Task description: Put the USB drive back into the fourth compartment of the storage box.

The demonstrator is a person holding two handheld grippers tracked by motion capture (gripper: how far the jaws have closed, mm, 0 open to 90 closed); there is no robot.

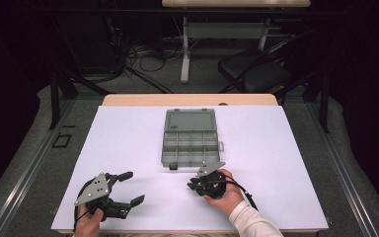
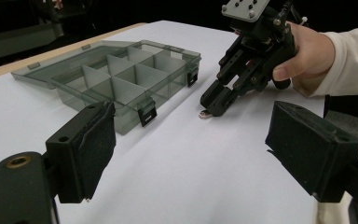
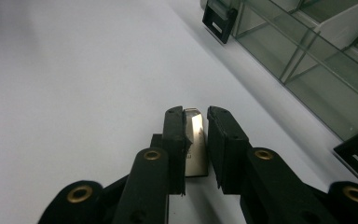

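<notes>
We've got both grippers down near our edge of the bench (image 1: 128, 133), which has a white sheet over it. Our left hand (image 1: 86, 223) comes up from the bottom edge and holds the left gripper (image 1: 134, 188) low over the sheet, pointing right and a bit away from us. Its jaws are spread wide with nothing between them, and from the left gripper view we're looking straight through that gap at the other hand.

Our right hand (image 1: 225, 194), with a pale sleeve (image 1: 251, 222) behind it, is wrapped around the right gripper (image 1: 191, 186), tipped nose-down toward the sheet and aimed left. In the left gripper view its tips are right down at the surface. Between those jaws sits a small flat metal piece (image 3: 195, 142), shiny, lying on the sheet. In the right gripper view the jaws are nearly closed around it, one on each side, but there's a thin sliver of gap on the right side, so we can't tell if it's actually squeezed or just bracketed.

The clear grey box (image 1: 190, 143) lies open mid-bench, just beyond the right gripper, lid (image 1: 189, 120) folded flat on the far side, compartments looking bare. The metal piece is just off the box's near edge, not touching it.
</notes>
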